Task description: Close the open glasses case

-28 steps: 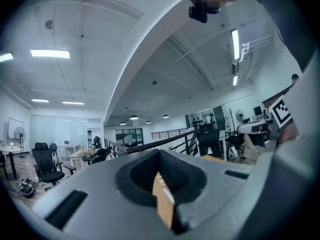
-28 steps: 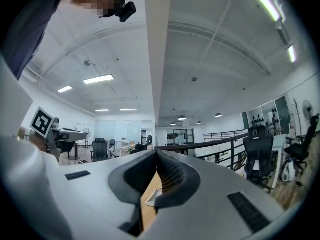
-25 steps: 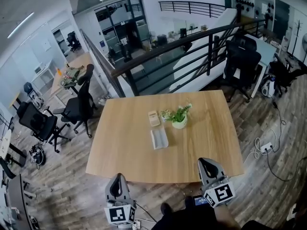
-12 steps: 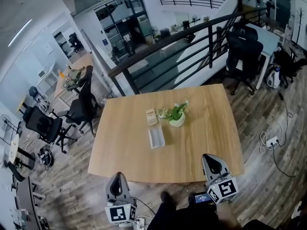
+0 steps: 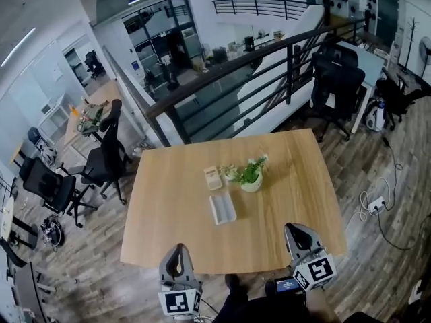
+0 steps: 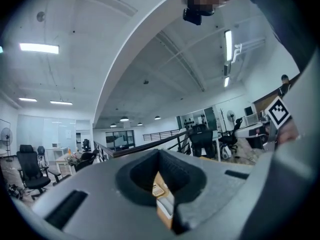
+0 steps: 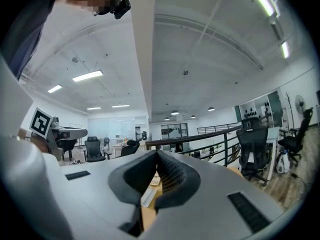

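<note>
The open glasses case [image 5: 223, 208], pale grey-white, lies flat in the middle of the wooden table [image 5: 168, 227]. Both grippers hover side by side at the table's near edge, well short of the case. My left gripper [image 5: 178, 252] is at the lower left and my right gripper [image 5: 295, 233] at the lower right. Each points level across the table with its jaws together and nothing between them. In the left gripper view the case [image 6: 165, 204] shows through the slit under the left gripper [image 6: 160, 154]. The right gripper view shows the case [image 7: 147, 197] below the right gripper [image 7: 157, 154].
A small plant in a white pot [image 5: 251, 179] stands just beyond the case to the right. A small beige box [image 5: 213, 177] lies beyond the case. A black railing [image 5: 222, 79] runs behind the table. Office chairs [image 5: 101, 160] stand at the left, more at the back right.
Both grippers have moved forward toward the table's near edge; the left one has also shifted right in the head view. The case has not moved.
</note>
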`<state>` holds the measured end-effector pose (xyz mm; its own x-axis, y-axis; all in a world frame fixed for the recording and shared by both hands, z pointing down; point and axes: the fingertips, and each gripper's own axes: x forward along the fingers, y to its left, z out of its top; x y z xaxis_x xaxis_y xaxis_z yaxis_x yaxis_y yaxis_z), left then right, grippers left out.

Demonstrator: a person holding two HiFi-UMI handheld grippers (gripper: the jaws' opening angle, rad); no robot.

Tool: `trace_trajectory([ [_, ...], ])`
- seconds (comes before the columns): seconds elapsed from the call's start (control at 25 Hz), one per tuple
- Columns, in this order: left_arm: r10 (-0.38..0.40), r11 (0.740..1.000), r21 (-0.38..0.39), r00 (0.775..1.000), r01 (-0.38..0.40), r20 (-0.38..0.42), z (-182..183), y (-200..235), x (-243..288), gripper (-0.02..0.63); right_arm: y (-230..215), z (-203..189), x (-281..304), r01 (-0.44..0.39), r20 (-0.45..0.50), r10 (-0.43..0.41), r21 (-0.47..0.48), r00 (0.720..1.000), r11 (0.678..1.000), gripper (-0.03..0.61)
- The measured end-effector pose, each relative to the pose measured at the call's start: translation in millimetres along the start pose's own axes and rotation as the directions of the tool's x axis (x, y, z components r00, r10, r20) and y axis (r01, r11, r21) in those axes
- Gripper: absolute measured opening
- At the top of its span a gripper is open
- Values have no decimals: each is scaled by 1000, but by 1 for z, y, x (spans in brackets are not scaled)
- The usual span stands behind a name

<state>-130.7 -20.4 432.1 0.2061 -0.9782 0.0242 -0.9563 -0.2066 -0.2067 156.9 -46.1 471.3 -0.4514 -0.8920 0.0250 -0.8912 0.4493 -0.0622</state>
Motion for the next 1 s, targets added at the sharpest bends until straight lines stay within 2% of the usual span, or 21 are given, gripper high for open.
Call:
trace_trajectory([
  [0.16, -53, 999, -11, 998, 53, 18, -14, 31, 23, -1, 24, -9, 37, 11, -33, -12, -31, 999, 999, 15],
  [0.32, -154, 987, -40, 988, 154, 8, -36, 56, 43, -1, 51, -15, 65, 37, -74, -42, -59, 996, 998, 14],
  [0.48, -184, 980, -65, 982, 186, 40, -41, 88, 55, 0, 76, -3, 85, 58, -80, -67, -110, 995, 992, 15],
  [0.6, -162, 983, -78, 985, 166, 52, -45, 113, 56, -1, 86, 6, 97, 72, -72, -83, -135, 994, 988, 14],
  [0.72, -119, 987, -104, 992, 123, 42, -52, 134, 54, 0, 91, 11, 115, 70, -55, -77, -123, 995, 990, 14],
  [1.0, -20, 993, -117, 1000, 18, -10, -58, 139, 50, 0, 84, 13, 150, -3, -9, 3, -71, 1000, 997, 14],
])
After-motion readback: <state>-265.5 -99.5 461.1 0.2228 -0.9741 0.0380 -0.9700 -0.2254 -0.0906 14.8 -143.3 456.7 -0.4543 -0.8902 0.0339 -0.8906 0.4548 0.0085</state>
